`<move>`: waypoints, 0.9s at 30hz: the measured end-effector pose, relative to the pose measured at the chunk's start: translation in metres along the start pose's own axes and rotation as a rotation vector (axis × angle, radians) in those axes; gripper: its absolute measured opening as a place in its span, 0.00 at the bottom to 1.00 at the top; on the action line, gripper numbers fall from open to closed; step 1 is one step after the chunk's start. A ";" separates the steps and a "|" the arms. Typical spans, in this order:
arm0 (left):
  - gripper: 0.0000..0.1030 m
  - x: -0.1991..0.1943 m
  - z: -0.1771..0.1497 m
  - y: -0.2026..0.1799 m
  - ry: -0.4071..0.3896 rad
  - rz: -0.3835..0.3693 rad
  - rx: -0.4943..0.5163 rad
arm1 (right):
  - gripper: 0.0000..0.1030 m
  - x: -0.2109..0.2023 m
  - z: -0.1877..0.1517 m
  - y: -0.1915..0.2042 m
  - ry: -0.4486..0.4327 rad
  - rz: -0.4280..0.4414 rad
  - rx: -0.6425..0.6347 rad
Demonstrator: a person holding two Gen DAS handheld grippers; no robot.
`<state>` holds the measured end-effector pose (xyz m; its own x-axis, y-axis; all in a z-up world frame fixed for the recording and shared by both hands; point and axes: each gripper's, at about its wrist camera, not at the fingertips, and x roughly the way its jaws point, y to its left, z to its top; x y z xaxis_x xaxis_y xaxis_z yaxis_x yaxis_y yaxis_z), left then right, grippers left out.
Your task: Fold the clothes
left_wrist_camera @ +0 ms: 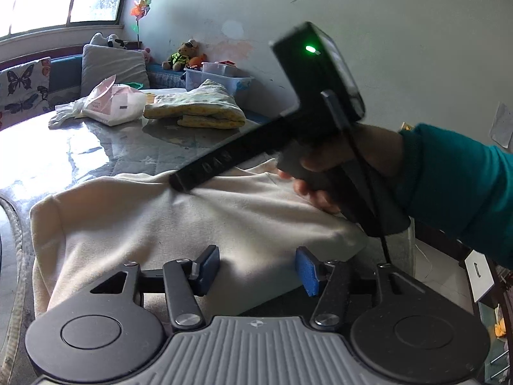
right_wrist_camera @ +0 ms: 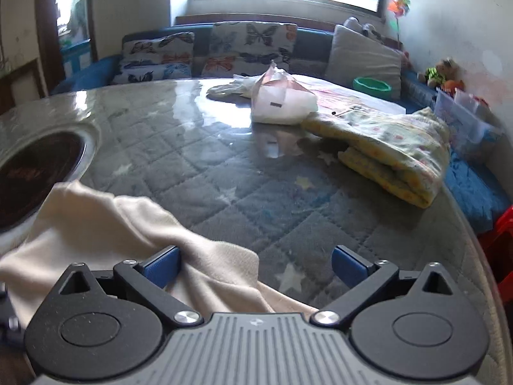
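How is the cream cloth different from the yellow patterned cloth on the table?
The cream cloth is plain, without print; the yellow cloth has small coloured marks. The cream cloth lies near the grippers, loosely spread with one edge rumpled; the yellow cloth lies farther back, already folded into a thick stack. The cream cloth looks thin, the yellow cloth quilted. Both rest on the glossy table, and no fingers grip either.

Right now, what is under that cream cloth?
The cream cloth lies on a glossy table with a quilted, star-patterned cover showing beneath the surface. Whether anything else sits under the cloth is hidden by its folds.
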<state>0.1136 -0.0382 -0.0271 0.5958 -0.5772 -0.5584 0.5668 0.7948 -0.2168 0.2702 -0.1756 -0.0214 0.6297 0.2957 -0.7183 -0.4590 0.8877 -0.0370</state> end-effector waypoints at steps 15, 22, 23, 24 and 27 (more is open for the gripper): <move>0.62 -0.007 -0.006 0.002 -0.027 -0.018 -0.050 | 1.00 0.012 0.024 0.065 0.022 0.043 -0.223; 0.62 -0.024 -0.003 0.015 -0.068 -0.011 -0.088 | 1.00 -0.004 0.027 0.057 -0.006 0.053 -0.148; 0.62 -0.027 -0.002 0.020 -0.082 -0.001 -0.105 | 1.00 -0.013 0.024 0.050 -0.022 0.046 -0.131; 0.62 -0.029 0.000 0.027 -0.094 0.006 -0.128 | 1.00 -0.020 0.022 0.045 -0.034 0.040 -0.115; 0.62 -0.032 0.000 0.047 -0.114 0.033 -0.208 | 1.00 -0.042 0.011 0.031 -0.075 0.036 -0.058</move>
<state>0.1207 0.0174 -0.0191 0.6791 -0.5583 -0.4765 0.4237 0.8283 -0.3667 0.2368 -0.1562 0.0151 0.6565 0.3547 -0.6657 -0.5166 0.8545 -0.0541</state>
